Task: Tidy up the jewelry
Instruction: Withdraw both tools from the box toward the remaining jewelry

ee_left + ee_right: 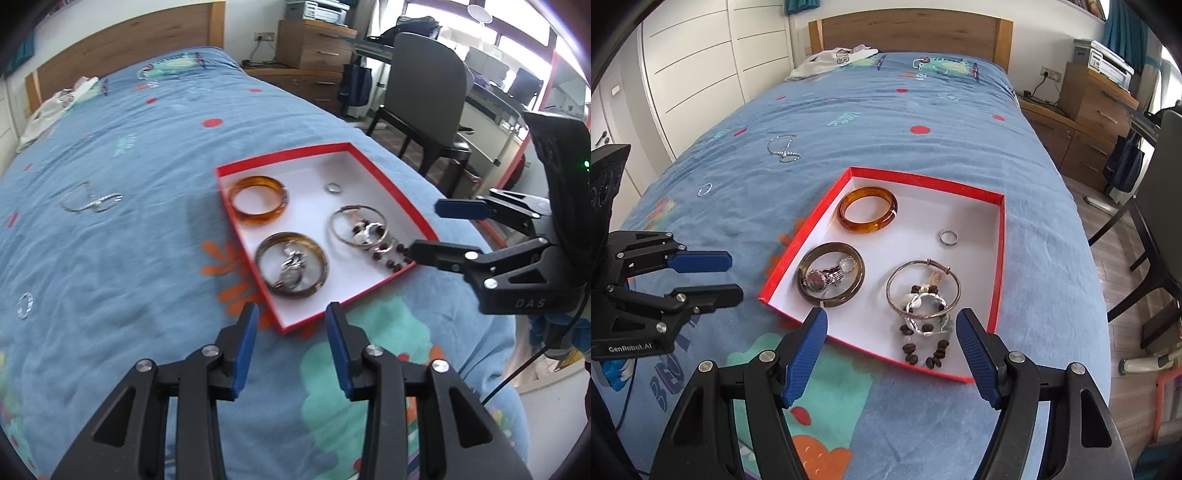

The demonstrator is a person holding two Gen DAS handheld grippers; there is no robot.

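Note:
A red box with a white floor point(369, 177) point(923, 214) lies on the blue bed. In it are an amber bangle point(258, 199) point(868, 209), a brown bangle around a watch point(291, 264) point(831, 275), a small ring point(334, 188) point(949, 237), a thin metal bangle point(923, 288) and a dark bead bracelet point(925, 354). A silver chain point(90, 199) point(783, 147) and a small silver ring point(25, 304) point(704, 189) lie loose on the bed. My left gripper point(291, 314) point(735, 277) is open and empty by the box's near-left corner. My right gripper point(892, 321) point(424, 229) is open and empty at the box's near-right side.
White clothing point(831, 61) lies by the wooden headboard point(908, 29). A grey chair point(424, 96) and wooden drawers point(314, 48) stand to the right of the bed. White wardrobe doors point(694, 66) are on the left.

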